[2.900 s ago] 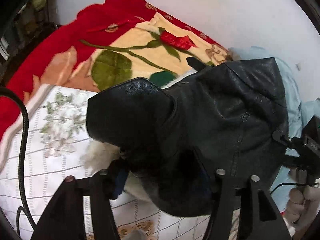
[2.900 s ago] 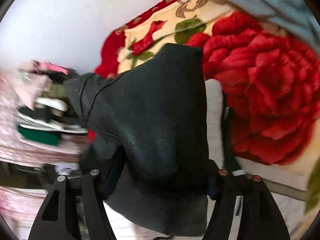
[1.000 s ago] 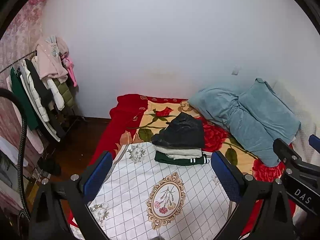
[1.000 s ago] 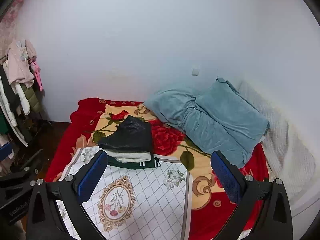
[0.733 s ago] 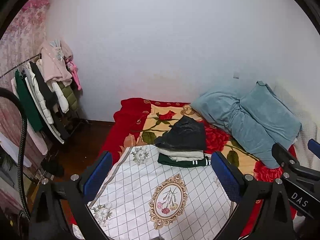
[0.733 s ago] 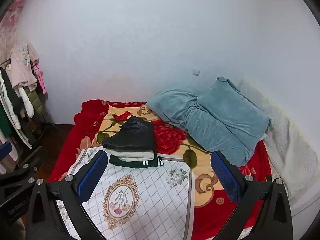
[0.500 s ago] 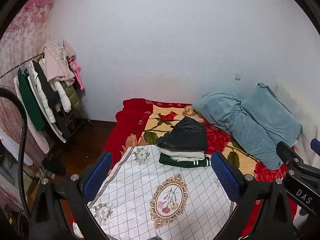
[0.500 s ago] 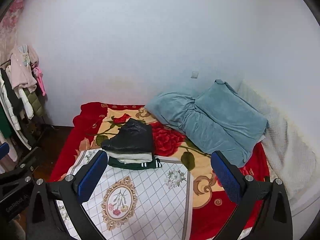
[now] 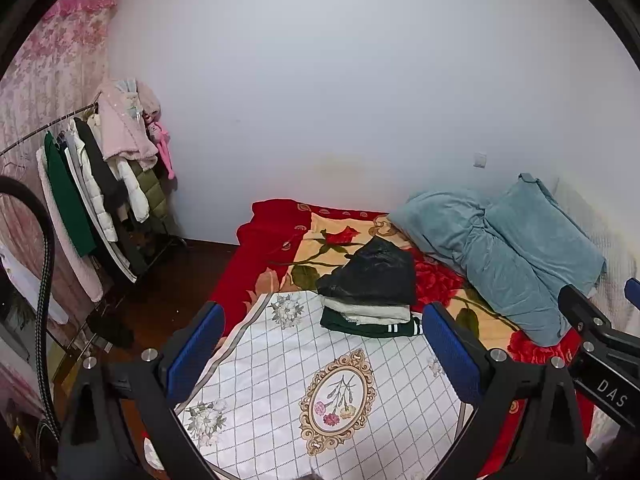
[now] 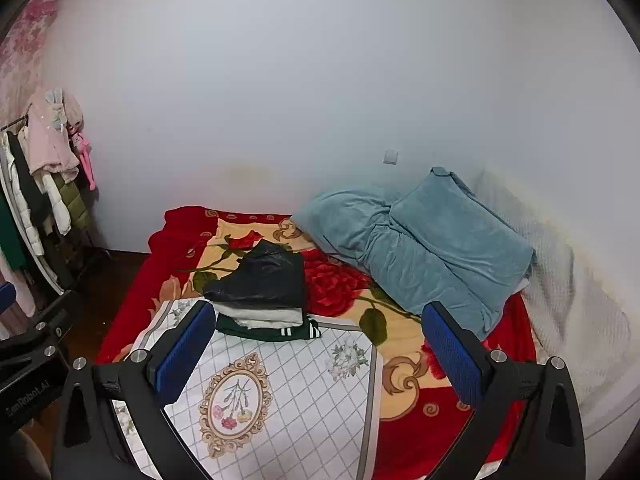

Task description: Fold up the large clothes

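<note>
- Left gripper (image 9: 322,344) held well back from the bed, jaws spread wide, nothing between them.
- Right gripper (image 10: 316,342) likewise spread and empty.
- Black jacket (image 9: 370,274) folded atop a white garment (image 9: 366,312) and a green garment (image 9: 368,327), both mostly covered.
- Stack resting across checked sheet (image 9: 280,380) and red floral blanket (image 9: 260,264).

A folded jacket (image 9: 370,270) tops a stack of folded clothes (image 9: 368,314) lying mid-bed, on the far edge of a checked sheet (image 9: 320,392) that is spread over the near part of a flowered blanket (image 9: 280,240). To the right, two pillows (image 9: 504,248) rest against the far wall. Off the bed's left side, a clothes rack (image 9: 96,184) stands on the floor (image 9: 180,276), loaded with hanging garments.
</note>
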Tool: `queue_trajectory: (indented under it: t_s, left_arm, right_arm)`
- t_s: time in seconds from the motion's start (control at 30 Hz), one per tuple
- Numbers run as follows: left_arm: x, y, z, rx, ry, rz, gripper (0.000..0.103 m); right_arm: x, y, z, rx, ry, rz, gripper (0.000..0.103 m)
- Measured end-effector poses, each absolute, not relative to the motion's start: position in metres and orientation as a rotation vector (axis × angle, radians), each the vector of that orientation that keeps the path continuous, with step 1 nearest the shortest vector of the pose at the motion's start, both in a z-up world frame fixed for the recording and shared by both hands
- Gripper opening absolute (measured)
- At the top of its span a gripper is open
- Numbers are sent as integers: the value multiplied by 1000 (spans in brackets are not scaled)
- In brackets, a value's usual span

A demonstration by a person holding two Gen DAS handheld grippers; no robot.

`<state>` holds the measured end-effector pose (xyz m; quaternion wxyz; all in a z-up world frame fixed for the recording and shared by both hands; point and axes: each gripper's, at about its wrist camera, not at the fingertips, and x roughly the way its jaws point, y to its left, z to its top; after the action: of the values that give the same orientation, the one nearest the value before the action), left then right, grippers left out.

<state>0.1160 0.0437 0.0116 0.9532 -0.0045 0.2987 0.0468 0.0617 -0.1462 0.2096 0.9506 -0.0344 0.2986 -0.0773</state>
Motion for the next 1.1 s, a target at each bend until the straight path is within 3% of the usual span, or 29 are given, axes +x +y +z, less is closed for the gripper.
queue_trajectory:
  t_s: [1.1]
  left_arm:
    - [100,39,10,-13,609,103,101]
  right_arm:
    - [49,-149,212,-80,605,-122,103]
